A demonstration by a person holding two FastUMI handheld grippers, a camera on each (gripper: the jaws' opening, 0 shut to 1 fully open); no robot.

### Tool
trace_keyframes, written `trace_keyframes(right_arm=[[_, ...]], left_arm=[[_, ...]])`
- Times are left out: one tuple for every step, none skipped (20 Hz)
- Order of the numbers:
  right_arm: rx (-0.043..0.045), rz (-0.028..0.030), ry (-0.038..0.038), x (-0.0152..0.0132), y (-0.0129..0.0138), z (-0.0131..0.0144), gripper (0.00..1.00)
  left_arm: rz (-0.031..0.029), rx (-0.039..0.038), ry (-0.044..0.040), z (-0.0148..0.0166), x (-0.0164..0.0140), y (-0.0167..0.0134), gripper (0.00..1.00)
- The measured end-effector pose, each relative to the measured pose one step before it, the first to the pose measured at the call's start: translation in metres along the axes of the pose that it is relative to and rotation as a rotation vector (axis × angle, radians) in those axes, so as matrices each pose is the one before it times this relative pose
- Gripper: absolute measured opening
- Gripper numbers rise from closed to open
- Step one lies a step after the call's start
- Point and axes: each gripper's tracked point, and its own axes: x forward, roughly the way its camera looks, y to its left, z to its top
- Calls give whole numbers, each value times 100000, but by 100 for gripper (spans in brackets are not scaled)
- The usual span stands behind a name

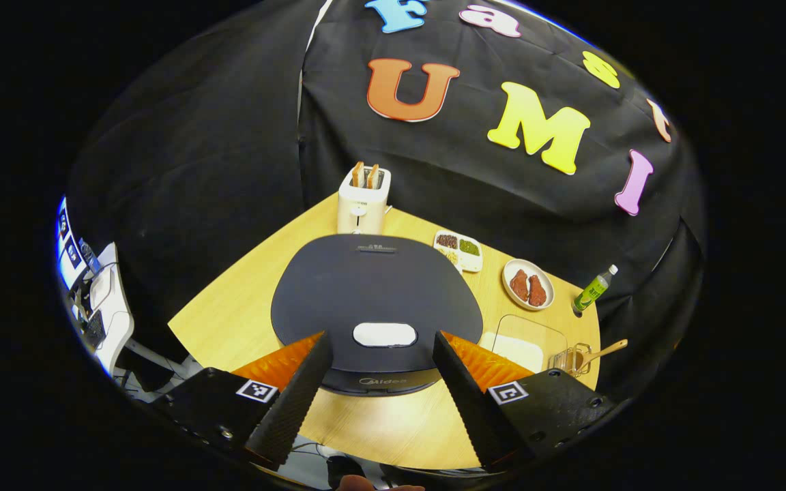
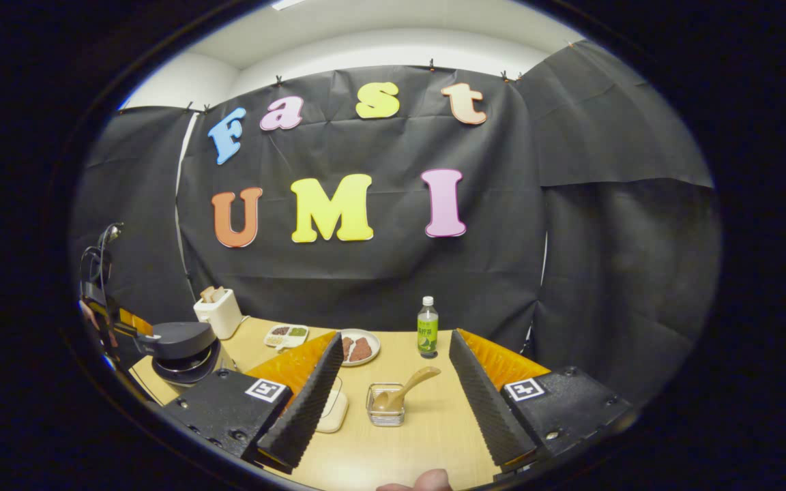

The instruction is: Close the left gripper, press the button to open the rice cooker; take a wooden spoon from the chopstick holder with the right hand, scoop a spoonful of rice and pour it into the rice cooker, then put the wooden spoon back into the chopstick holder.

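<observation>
Rice cooker (image 1: 376, 307) button (image 1: 385, 334) seen dead ahead, between spread fingers of left gripper (image 1: 381, 382); nothing held; closing required before press.

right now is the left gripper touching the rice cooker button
Apart. In the left gripper view the left gripper has its fingers spread wide, one on each side of the white button on the rice cooker, with dark lid showing between each and the button.
</observation>
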Motion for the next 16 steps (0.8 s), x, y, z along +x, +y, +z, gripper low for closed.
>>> trace_keyframes(right_arm=[[-233, 388, 204, -77, 75, -49, 100], [-216, 327, 130, 93, 23, -32, 100], [-267, 236, 63, 71, 0, 88, 100], [-280, 156, 29, 34, -40, 48, 100], [-223, 145, -10, 12, 70, -37, 100], [-82, 85, 27, 50, -3, 25, 100], [120, 152, 139, 147, -46, -146, 100], [454, 225, 227, 144, 49, -79, 100], [524, 477, 494, 146, 131, -188, 100], [524, 759, 442, 157, 268, -116, 100], [467, 732, 472, 246, 166, -90, 100], [561, 562, -218, 203, 123, 142, 100], [622, 496, -715, 227, 100, 237, 100], [452, 828, -901, 198, 251, 397, 99], [-53, 806, -558, 178, 245, 290, 99], [-336, 1139, -594, 75, 235, 342, 100]], left_arm=[[128, -757, 1937, -1053, 493, 139, 97], [191, -636, 1847, -783, 485, 172, 97], [289, -351, 1792, -685, 365, 138, 97], [400, -44, 1114, -513, 284, -112, 97], [584, 163, 1063, -546, 334, 224, 97], [1525, 1280, -991, 95, 157, 240, 97], [493, 1039, 631, -49, 213, 110, 97], [512, 1100, 512, -339, 14, -49, 100], [634, 356, 1762, -684, 298, 167, 96], [1486, 940, 344, -376, -107, 113, 96], [720, 2724, -1750, 404, -65, -106, 98], [1652, 2331, 702, -404, 276, 273, 97], [669, 1940, -3234, 591, -162, -32, 96], [408, 197, -5, -65, -26, -103, 96], [1232, -915, -1889, 212, -313, 235, 95], [1649, -363, -3969, 852, -516, 435, 95]])
